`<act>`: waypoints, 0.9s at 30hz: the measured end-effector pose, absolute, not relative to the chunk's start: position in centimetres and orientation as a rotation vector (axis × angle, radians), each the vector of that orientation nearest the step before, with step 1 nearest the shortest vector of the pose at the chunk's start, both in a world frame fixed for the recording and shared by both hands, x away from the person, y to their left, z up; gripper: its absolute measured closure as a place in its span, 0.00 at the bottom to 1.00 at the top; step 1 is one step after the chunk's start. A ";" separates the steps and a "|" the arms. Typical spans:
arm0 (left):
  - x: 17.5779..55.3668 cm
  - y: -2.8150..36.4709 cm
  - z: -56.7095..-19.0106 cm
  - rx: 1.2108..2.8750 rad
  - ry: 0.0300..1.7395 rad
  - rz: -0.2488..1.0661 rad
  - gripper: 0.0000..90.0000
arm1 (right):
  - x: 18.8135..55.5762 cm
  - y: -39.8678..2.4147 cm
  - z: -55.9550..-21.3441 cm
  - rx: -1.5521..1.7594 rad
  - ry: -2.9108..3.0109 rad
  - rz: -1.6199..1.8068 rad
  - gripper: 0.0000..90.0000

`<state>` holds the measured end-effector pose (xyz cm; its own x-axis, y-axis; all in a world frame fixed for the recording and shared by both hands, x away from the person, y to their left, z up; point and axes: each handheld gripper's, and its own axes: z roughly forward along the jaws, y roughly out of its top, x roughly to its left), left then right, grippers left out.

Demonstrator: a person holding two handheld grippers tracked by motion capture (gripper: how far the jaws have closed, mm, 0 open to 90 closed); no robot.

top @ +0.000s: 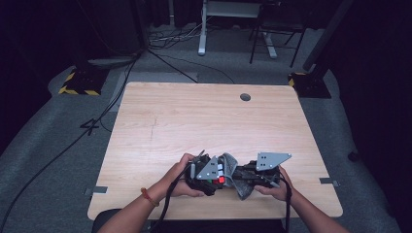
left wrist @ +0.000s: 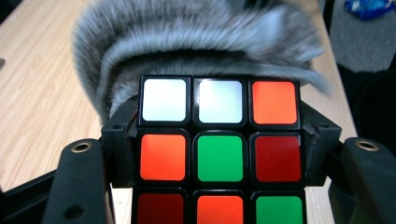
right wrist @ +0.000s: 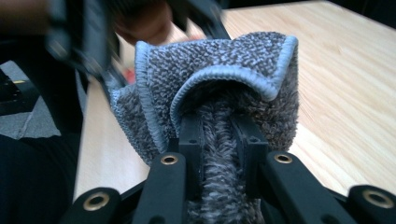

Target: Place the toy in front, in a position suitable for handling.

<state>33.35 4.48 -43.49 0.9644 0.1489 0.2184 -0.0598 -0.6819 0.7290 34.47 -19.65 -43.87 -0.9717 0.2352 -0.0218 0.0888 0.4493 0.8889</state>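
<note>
A scrambled puzzle cube point(left wrist: 219, 154) with white, orange, red and green stickers sits clamped between the black jaws of my left gripper point(left wrist: 219, 158), which is shut on it. In the high view the cube point(top: 217, 175) shows near the table's front edge, in my left gripper point(top: 221, 174). A grey fluffy cloth point(right wrist: 224, 93) is pinched between the jaws of my right gripper point(right wrist: 222, 154), shut on it. The cloth point(top: 233, 167) lies against the far side of the cube point(left wrist: 201, 51), where my right gripper point(top: 238, 177) presses it from the right.
The light wooden table point(top: 194, 121) stretches away beyond both hands, with a round cable hole point(top: 245, 97) at the back right. Cables, desk legs and yellow-black stand bases lie on the grey floor behind the table.
</note>
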 end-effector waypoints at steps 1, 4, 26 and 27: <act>33.3 4.4 -43.6 2.303 0.063 0.333 0.37 | 34.3 -19.5 -43.6 0.274 2.546 1.561 0.85; 33.5 4.2 -43.7 2.303 0.071 0.325 0.37 | 33.9 -19.2 -43.0 0.258 2.530 1.601 0.85; 33.4 6.0 -42.1 2.171 0.098 0.344 0.37 | 36.8 -20.6 -46.1 0.424 2.628 1.499 0.85; 33.4 6.0 -42.1 2.162 0.095 0.335 0.37 | 36.7 -20.5 -46.2 0.415 2.634 1.506 0.85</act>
<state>33.42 6.01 -42.06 0.9601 0.1922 0.2033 -0.0570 -0.5771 0.8147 36.71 -20.48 -46.18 -0.9601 0.2719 0.0648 0.1938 0.4805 0.8553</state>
